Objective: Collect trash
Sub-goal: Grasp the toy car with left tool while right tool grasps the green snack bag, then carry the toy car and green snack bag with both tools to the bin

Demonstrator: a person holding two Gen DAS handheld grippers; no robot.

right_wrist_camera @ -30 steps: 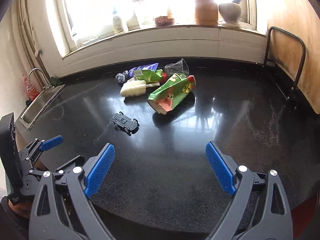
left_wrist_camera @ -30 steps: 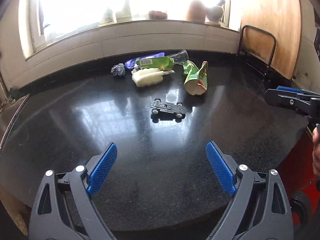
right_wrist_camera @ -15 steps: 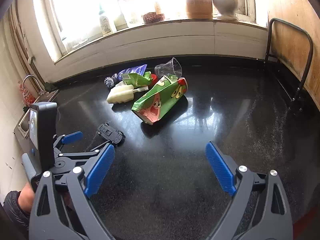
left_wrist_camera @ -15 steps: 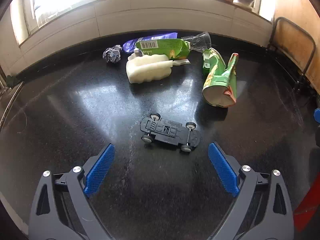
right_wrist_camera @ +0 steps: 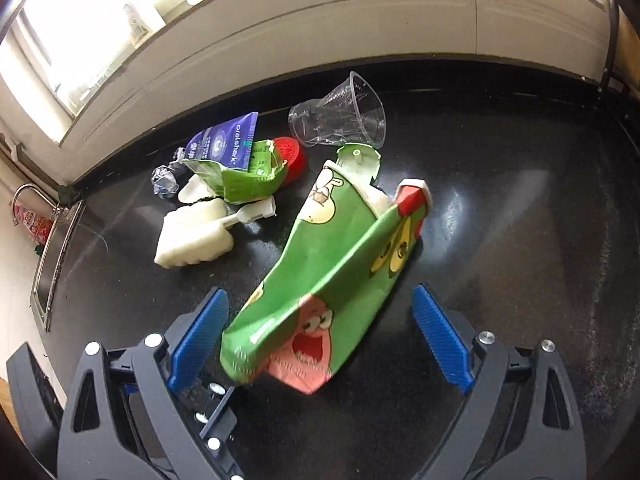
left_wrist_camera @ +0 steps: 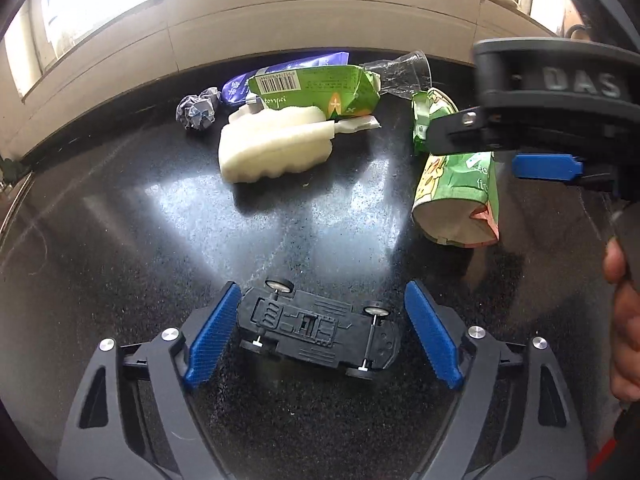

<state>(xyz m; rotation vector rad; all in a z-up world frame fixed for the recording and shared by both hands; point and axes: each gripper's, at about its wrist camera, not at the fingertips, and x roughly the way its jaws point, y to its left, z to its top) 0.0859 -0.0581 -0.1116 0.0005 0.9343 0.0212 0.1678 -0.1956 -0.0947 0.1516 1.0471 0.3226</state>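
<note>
Green printed cardboard, a crushed drink carton (right_wrist_camera: 332, 264) with cartoon faces, lying on its side on the black table (left_wrist_camera: 120, 220), flattened, creased, torn open at the near end; squarely between the blue ribbed pads of the right gripper (right_wrist_camera: 320, 292), released, pads apart from the carton on both sides. To grip well: close across the folded middle, where the board is doubled and stiff, not on the ragged mouth; squeeze slowly, since thin card likely to buckle and slide on the glossy stone.

Black hard plastic next: a toy car (left_wrist_camera: 316, 328) on its roof, chassis and small silver wheels up, lengthwise between the pads of the left gripper (left_wrist_camera: 323, 286); jaws just now closing in, car between them, left pad at or against one end, right pad a little clear, so not yet clamped. Judged no trash; best left alone, or else gripped end to end, square to the bumpers, clear of the wheels.

Beyond, bunched near the back wall: a white ridged foam block (left_wrist_camera: 276, 148), soft and springy; a green box with a barcode (left_wrist_camera: 312, 88) resting on it; a crumpled wrapper ball (left_wrist_camera: 198, 110); a purple packet (right_wrist_camera: 224, 144); a red lid (right_wrist_camera: 294, 156); a clear plastic cup (right_wrist_camera: 340, 116) on its side, thin and crackly. Far left, a steel sink (right_wrist_camera: 52, 256).
</note>
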